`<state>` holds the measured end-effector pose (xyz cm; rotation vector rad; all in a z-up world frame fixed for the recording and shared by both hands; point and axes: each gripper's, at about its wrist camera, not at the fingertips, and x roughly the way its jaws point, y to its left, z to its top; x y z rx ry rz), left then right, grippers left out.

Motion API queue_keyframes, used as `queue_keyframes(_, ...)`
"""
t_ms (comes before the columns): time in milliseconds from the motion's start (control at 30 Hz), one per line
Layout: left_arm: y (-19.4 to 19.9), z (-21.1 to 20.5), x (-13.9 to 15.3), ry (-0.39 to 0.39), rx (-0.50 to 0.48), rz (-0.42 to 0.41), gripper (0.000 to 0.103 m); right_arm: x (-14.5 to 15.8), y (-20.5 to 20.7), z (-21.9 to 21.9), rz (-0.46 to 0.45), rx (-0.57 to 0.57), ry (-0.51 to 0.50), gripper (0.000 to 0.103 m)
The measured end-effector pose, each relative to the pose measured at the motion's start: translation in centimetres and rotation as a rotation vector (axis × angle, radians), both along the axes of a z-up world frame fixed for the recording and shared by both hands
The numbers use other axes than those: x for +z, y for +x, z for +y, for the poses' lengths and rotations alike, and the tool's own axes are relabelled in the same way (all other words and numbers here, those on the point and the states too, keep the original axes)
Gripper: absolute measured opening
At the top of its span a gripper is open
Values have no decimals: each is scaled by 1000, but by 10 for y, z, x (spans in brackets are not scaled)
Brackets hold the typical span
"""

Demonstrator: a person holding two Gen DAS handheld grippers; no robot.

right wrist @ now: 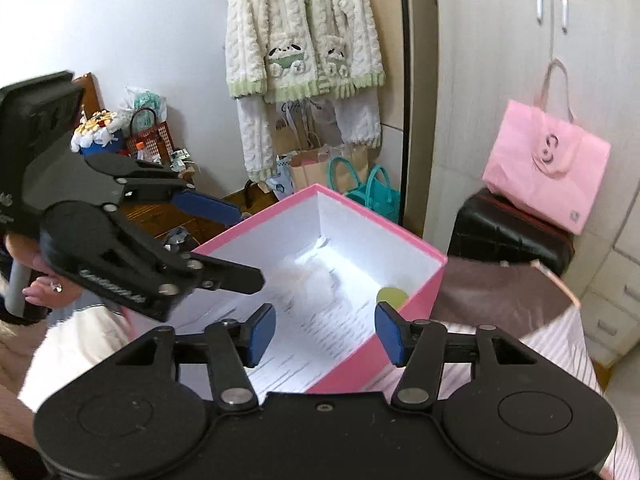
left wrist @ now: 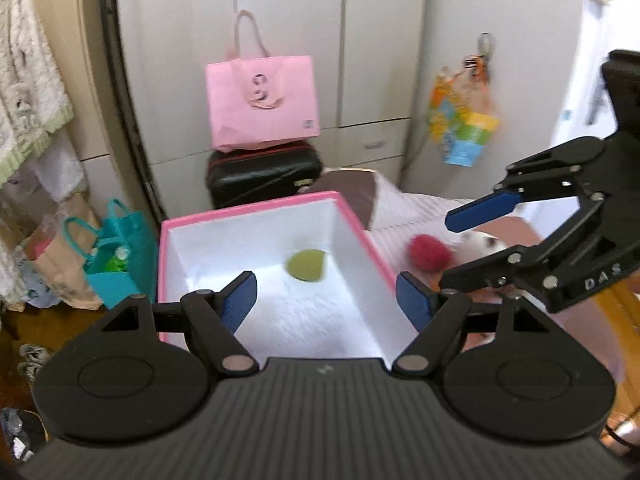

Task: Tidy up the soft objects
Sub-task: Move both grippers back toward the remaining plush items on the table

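A pink box (left wrist: pixel 256 210) with a white inside stands open on the bed; it also shows in the right wrist view (right wrist: pixel 424 280). A green soft ball (left wrist: pixel 306 266) lies in it, also seen by the right wrist camera (right wrist: pixel 392 296). A red fuzzy ball (left wrist: pixel 428 252) and a blurred white plush (left wrist: pixel 486 242) lie on the bed to the box's right. My left gripper (left wrist: pixel 326 302) is open and empty above the box; it also shows in the right wrist view (right wrist: pixel 236 246). My right gripper (right wrist: pixel 326 338) is open and empty over the box; in the left wrist view (left wrist: pixel 448 248) it hangs near the red ball.
A pink tote bag (left wrist: pixel 262 100) sits on a black case (left wrist: pixel 264 174) before the wardrobe. Teal bags (left wrist: pixel 116 256) stand on the floor at left. A fluffy cream jacket (right wrist: pixel 304 36) hangs on the wall. A striped bedsheet (right wrist: pixel 560 344) surrounds the box.
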<state>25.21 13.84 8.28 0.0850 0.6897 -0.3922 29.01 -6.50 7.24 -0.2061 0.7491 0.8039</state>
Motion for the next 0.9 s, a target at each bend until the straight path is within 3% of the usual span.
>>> queue_keyframes(167,-35,-8,8,-4,-59,8,78,6,-45,-22,-11,-16,-6,64)
queue_keyframes(333,-65,-10,3,-54,-116,42,78,8,-91,-50,-40,-49,-11,66)
queue_keyframes(700,-126,-50,-5,-7,-220,54,77,-2,-167,-109,-110,-151,-5,68)
queue_keyframes(900,-144,-80,-20,6,-271,74,77,-21,-187,-120,-89,-149,17,69)
